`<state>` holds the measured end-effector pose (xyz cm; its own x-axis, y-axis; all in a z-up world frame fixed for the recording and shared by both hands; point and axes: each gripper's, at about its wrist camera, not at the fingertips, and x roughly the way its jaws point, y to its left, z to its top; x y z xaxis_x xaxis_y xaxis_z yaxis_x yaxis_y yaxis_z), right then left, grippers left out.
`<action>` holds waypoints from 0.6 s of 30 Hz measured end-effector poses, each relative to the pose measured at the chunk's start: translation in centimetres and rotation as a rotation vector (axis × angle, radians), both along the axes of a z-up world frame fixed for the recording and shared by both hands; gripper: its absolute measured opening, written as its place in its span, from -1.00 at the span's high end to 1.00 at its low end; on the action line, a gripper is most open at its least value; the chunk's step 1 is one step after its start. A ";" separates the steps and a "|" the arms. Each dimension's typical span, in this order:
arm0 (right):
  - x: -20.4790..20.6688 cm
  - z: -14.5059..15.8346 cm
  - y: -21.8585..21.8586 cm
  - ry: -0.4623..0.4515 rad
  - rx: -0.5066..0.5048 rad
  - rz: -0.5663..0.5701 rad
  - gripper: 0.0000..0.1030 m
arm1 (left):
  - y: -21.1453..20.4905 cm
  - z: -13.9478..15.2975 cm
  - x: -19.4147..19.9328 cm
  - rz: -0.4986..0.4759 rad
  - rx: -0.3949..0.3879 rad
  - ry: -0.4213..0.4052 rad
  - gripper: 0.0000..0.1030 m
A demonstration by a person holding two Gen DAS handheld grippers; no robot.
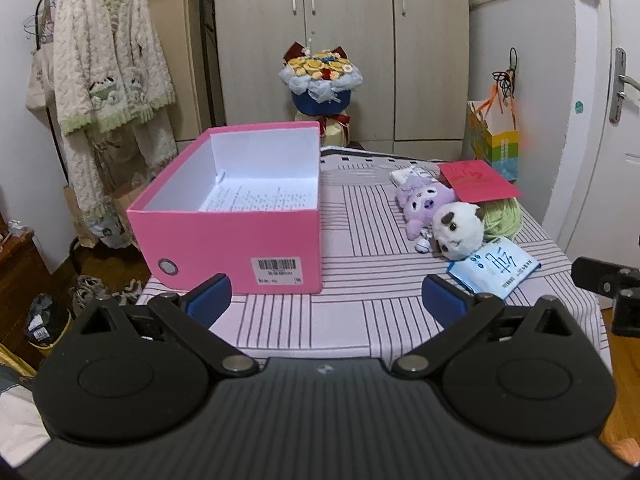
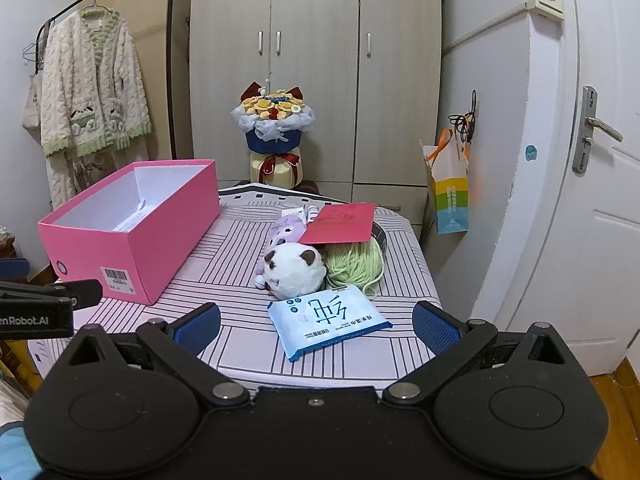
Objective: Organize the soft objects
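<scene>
An open pink box [image 1: 224,240] [image 2: 132,248] stands on the left of the striped table [image 1: 360,320] [image 2: 232,248], with a printed sheet inside. To its right lie a purple plush [image 1: 420,204] [image 2: 286,228], a white plush with brown ears [image 1: 456,228] [image 2: 296,270], a green yarn ball [image 1: 504,216] [image 2: 354,264], a red envelope [image 1: 476,182] [image 2: 344,224] and a blue-white wipes pack [image 1: 496,268] [image 2: 324,320]. My left gripper [image 1: 326,300] is open and empty before the box. My right gripper [image 2: 316,326] is open and empty, its fingers on either side of the wipes pack.
A flower bouquet [image 1: 320,80] [image 2: 274,128] stands behind the table before a wardrobe. A fleecy robe [image 1: 108,80] [image 2: 88,96] hangs on a rack at left. A paper bag [image 1: 494,144] [image 2: 448,192] hangs at right beside a white door [image 2: 580,200].
</scene>
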<state>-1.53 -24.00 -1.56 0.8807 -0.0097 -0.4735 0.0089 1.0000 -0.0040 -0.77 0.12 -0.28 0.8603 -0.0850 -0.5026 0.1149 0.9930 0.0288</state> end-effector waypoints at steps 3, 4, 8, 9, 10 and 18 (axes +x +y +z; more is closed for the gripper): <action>-0.1 -0.2 0.1 0.000 -0.004 0.003 -1.00 | -0.2 -0.2 0.1 -0.003 0.003 0.007 -1.00; -0.1 -0.2 0.1 0.000 -0.005 0.004 -1.00 | -0.2 -0.3 0.1 -0.003 0.004 0.008 -1.00; -0.1 -0.3 0.2 0.004 -0.006 0.004 -1.00 | -0.1 -0.4 0.3 -0.005 -0.003 0.021 -1.00; -0.1 -0.3 0.2 0.004 -0.006 0.005 -1.00 | -0.1 -0.5 0.4 -0.005 -0.004 0.025 -1.00; -0.1 -0.3 0.2 0.005 -0.006 0.004 -1.00 | -0.1 -0.5 0.5 -0.005 -0.004 0.027 -1.00; 0.1 -0.5 0.2 0.007 -0.009 0.007 -1.00 | -0.2 -0.8 0.6 -0.005 0.001 0.029 -1.00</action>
